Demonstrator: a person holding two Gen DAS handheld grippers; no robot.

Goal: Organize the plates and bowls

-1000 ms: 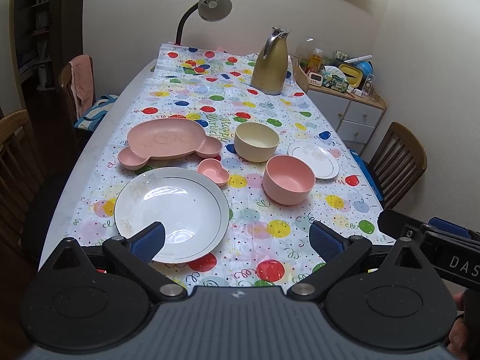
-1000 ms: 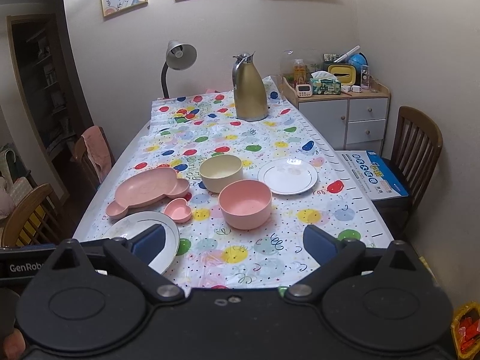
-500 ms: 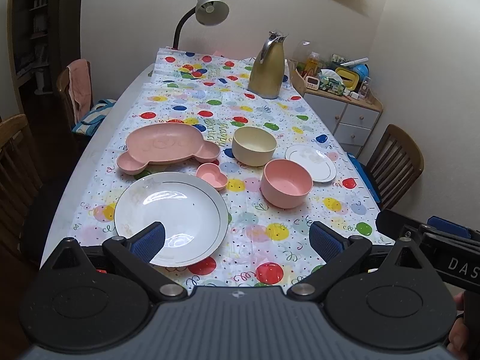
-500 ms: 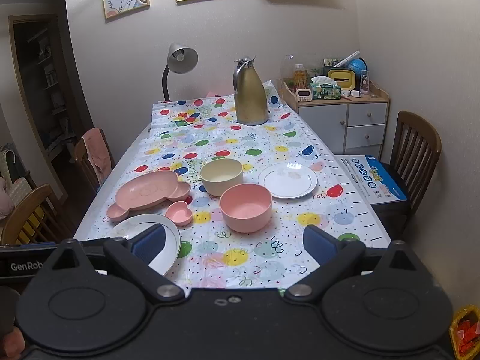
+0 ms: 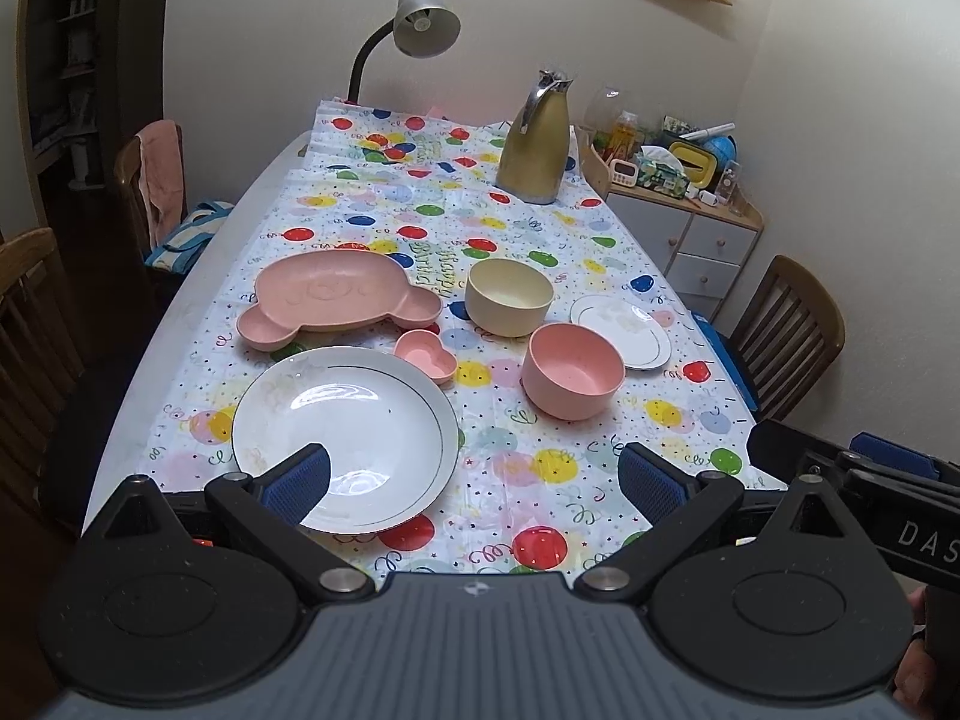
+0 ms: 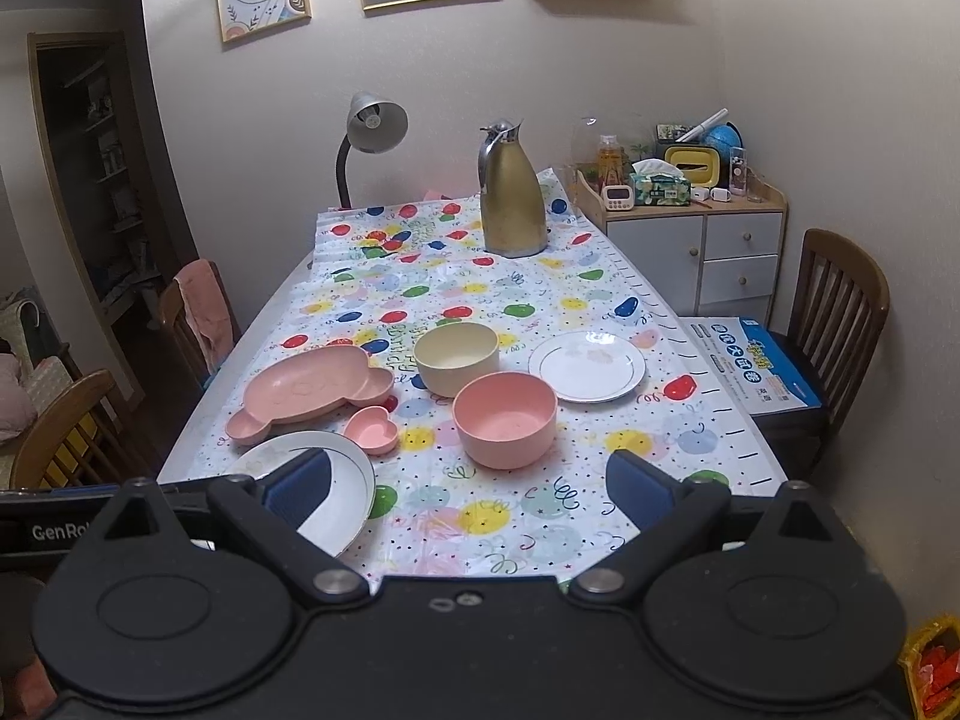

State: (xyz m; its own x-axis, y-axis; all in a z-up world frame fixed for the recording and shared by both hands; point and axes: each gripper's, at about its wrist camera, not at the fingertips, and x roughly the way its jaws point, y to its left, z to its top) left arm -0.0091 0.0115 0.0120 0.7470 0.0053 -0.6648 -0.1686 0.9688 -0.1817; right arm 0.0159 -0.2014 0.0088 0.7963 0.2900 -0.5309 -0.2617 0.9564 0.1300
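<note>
Both grippers pulled back slightly, jaws spread empty, bear plate (image 5: 336,300) long axis crosswise, ears rightward

My left tool (image 5: 474,477) is matte black, with two round hubs, silver pivot screws and blue ribbed pads (image 5: 297,480) on its fingers; its grey body is ridged. My right tool (image 6: 468,489) matches but has a black body. White lettering reads "DAS" on one side housing, "GenRo" on the other.
</note>
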